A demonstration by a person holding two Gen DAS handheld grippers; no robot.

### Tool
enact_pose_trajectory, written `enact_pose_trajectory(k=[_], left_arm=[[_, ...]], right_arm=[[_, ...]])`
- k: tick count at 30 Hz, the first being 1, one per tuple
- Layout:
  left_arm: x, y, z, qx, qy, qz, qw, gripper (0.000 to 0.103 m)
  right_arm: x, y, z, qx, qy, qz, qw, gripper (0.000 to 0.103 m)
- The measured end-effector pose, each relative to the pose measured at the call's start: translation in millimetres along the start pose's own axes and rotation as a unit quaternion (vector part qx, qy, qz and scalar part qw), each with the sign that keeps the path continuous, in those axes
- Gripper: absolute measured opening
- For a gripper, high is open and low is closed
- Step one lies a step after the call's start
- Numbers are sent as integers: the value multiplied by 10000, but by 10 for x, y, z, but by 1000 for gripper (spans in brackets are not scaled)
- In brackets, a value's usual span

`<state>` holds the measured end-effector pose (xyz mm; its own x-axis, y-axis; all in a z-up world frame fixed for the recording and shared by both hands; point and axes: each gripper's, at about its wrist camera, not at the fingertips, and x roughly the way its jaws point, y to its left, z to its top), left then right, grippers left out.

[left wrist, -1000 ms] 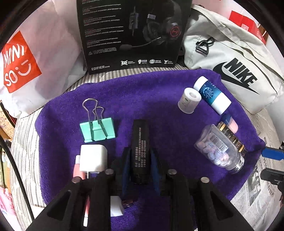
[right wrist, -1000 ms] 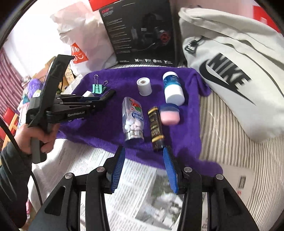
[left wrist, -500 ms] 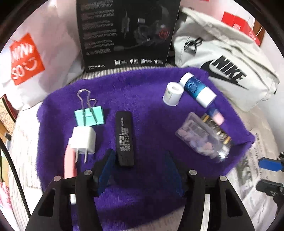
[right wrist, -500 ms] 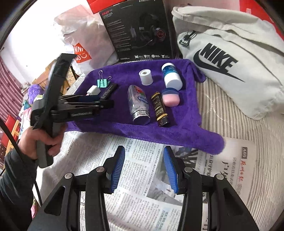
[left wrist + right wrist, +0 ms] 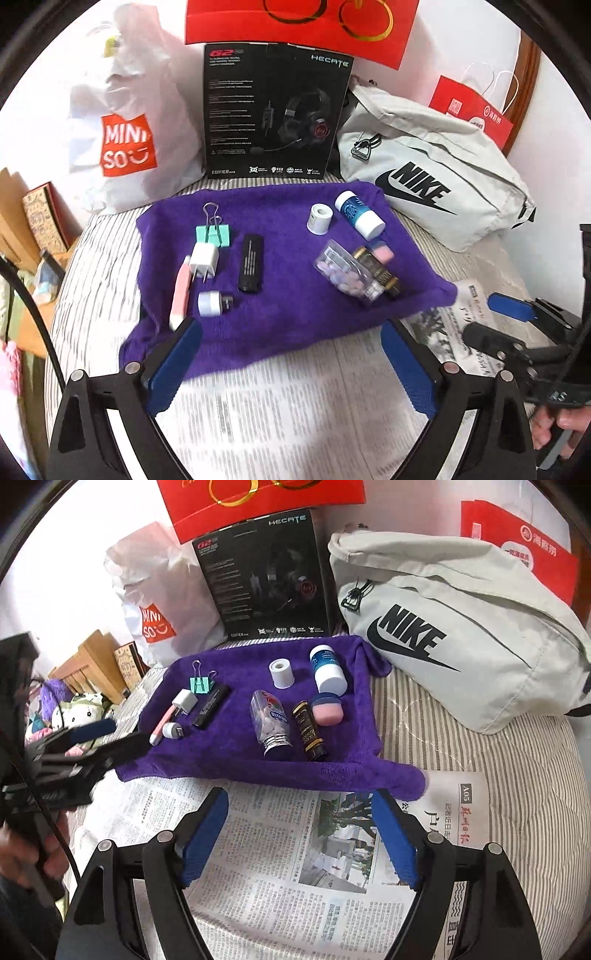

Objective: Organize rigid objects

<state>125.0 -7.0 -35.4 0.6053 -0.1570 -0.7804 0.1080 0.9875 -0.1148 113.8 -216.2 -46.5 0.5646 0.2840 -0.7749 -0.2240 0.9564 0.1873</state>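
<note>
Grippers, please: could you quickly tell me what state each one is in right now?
Left gripper: jaws open, holding nothing, above the newspaper.
Right gripper: jaws open, holding nothing, also over the newspaper.

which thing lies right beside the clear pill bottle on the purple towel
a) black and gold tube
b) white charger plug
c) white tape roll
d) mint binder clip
a: in the right wrist view the black and gold tube lies just right of the pill bottle on the purple towel.
</note>
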Motion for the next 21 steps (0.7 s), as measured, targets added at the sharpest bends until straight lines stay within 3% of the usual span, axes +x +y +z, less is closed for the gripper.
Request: enact_pose_trajectory(k=[7, 17, 21], left_arm=[[-239, -82, -236, -24, 33, 353, 9994, 103], [-457, -13, -466, -244, 68, 444, 9987, 103], [-500, 2, -552, -297, 128, 460, 9984, 103]], right_arm=[[-91, 67, -75, 17, -28, -112, 9999, 88], [-286, 80, -208, 120, -36, -315, 9994, 103], [-366, 83, -254, 93, -53, -390, 9992, 103]])
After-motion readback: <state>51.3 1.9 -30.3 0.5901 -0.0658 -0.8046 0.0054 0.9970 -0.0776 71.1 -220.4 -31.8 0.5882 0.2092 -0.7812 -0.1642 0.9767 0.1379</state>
